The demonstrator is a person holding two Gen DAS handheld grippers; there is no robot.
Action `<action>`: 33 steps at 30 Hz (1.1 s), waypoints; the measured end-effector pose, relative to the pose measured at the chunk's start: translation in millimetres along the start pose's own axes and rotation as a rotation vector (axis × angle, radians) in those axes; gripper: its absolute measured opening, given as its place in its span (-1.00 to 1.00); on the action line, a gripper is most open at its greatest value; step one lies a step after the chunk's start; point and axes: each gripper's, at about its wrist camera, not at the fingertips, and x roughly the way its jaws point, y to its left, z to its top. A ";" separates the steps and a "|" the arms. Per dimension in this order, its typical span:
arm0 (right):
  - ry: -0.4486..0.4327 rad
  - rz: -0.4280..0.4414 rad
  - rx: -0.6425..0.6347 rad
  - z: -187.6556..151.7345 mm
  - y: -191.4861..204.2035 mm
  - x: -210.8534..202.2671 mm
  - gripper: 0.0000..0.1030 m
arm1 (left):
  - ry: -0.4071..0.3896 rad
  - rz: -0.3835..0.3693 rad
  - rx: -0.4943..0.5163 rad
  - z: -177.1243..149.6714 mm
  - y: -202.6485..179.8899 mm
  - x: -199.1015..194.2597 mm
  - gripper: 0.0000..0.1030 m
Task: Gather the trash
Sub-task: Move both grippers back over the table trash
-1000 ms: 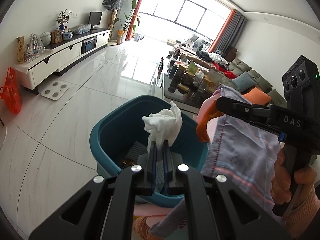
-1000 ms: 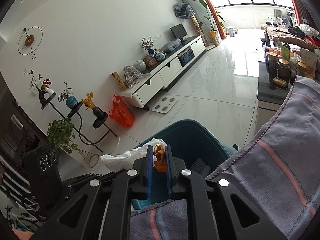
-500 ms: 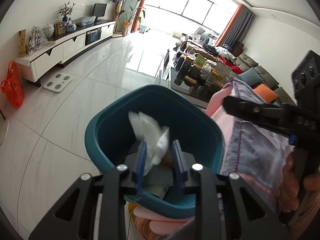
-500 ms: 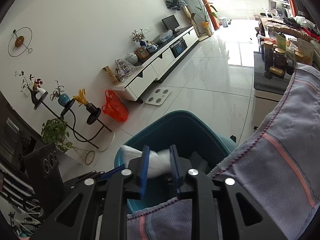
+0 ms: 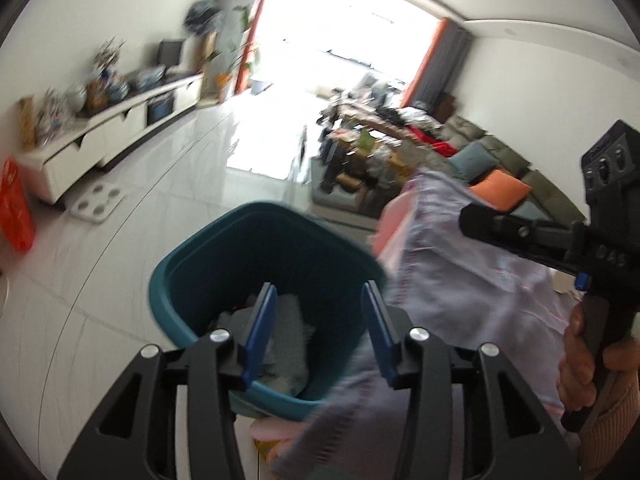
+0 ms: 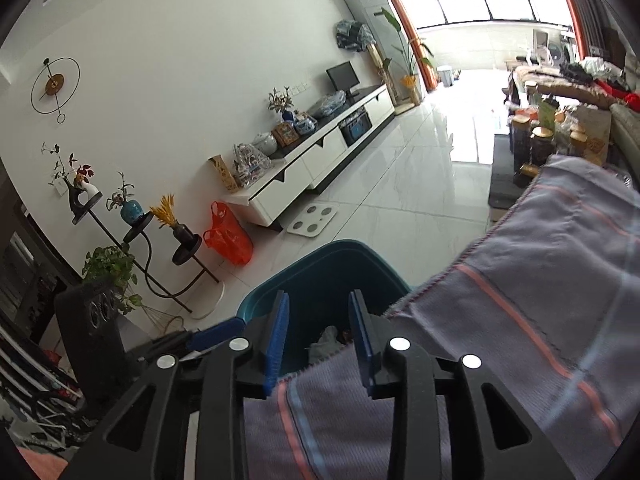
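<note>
Daylight via window (image 5: 352,28), blown out; floor (image 6: 432,168) glare. Left view motion-blurred, prob. camera movement; fisheye edges dark.

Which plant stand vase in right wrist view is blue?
The middle one: the round blue vase on the middle shelf of the black stand. The upper shelf's vase is black and white; the lower shelf's pot is dark, holding yellow stalks.

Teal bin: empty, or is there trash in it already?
Not empty. The teal bin holds crumpled pale tissue and darker scraps at the bottom, well below the rim. Both wrist views show it.
</note>
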 end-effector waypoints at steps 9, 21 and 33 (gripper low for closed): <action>-0.073 -0.141 0.025 -36.8 -31.7 -91.6 -0.18 | -0.024 -0.222 0.184 -13.0 -94.4 -18.2 0.10; -0.188 -0.400 0.209 -100.5 -100.1 -215.4 -0.08 | 0.127 -0.515 0.431 -59.6 -245.1 14.3 0.10; -0.239 -0.638 0.428 -179.3 -152.5 -302.0 0.05 | 0.269 -0.652 0.557 -87.9 -331.5 45.7 0.10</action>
